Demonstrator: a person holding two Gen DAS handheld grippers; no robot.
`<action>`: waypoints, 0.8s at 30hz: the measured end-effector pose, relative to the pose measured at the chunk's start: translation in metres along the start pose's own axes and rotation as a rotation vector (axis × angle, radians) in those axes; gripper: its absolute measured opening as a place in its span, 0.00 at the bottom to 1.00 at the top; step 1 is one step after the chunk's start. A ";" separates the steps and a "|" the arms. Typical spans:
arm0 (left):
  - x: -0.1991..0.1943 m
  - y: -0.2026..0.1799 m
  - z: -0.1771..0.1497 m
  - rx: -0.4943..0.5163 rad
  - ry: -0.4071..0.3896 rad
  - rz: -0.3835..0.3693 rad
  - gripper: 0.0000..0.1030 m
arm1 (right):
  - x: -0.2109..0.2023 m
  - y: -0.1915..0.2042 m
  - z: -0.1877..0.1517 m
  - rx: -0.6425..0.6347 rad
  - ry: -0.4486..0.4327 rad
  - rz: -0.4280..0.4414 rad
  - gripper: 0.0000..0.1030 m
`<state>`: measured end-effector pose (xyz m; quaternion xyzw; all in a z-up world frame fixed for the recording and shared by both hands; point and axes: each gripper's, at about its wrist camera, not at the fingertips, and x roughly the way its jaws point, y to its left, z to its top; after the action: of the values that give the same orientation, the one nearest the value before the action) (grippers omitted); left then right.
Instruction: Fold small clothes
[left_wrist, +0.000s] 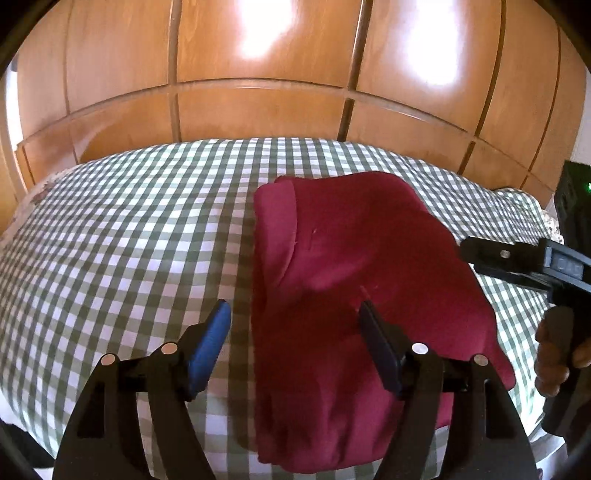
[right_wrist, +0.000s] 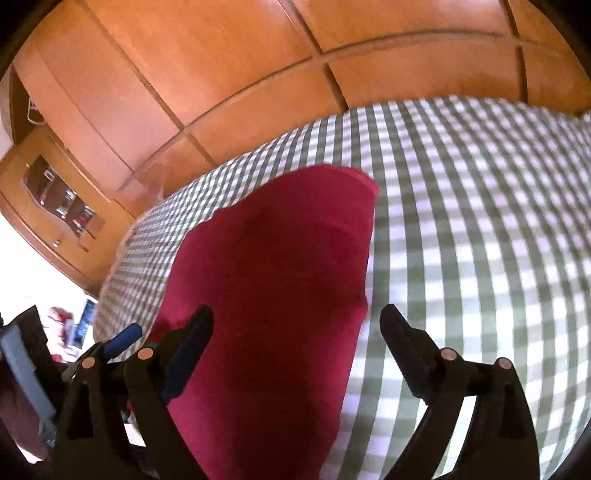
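Observation:
A dark red garment (left_wrist: 354, 273) lies folded into a long strip on the green and white checked bed cover (left_wrist: 129, 229). My left gripper (left_wrist: 293, 314) is open and empty, hovering over the garment's left edge near its close end. In the right wrist view the garment (right_wrist: 273, 280) runs away from me. My right gripper (right_wrist: 297, 317) is open and empty above the garment's near part. The right gripper also shows in the left wrist view (left_wrist: 517, 262), at the garment's right side, held by a hand.
A wooden panelled wardrobe (left_wrist: 258, 103) stands behind the bed. A wooden dresser (right_wrist: 55, 206) with small items is at the left in the right wrist view. The checked bed cover (right_wrist: 480, 240) spreads wide to both sides of the garment.

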<state>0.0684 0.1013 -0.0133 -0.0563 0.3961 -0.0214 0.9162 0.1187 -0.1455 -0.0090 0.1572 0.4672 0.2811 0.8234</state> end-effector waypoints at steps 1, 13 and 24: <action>0.000 0.000 -0.002 -0.001 0.002 0.001 0.68 | 0.001 -0.003 -0.001 0.018 0.005 0.023 0.89; 0.021 0.033 -0.013 -0.109 0.061 -0.192 0.69 | 0.053 -0.019 -0.007 0.097 0.155 0.168 0.89; 0.043 0.058 -0.030 -0.380 0.118 -0.541 0.47 | 0.042 0.014 -0.003 -0.010 0.110 0.114 0.46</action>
<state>0.0758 0.1528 -0.0712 -0.3279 0.4159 -0.1929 0.8260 0.1286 -0.1090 -0.0326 0.1639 0.5006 0.3380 0.7799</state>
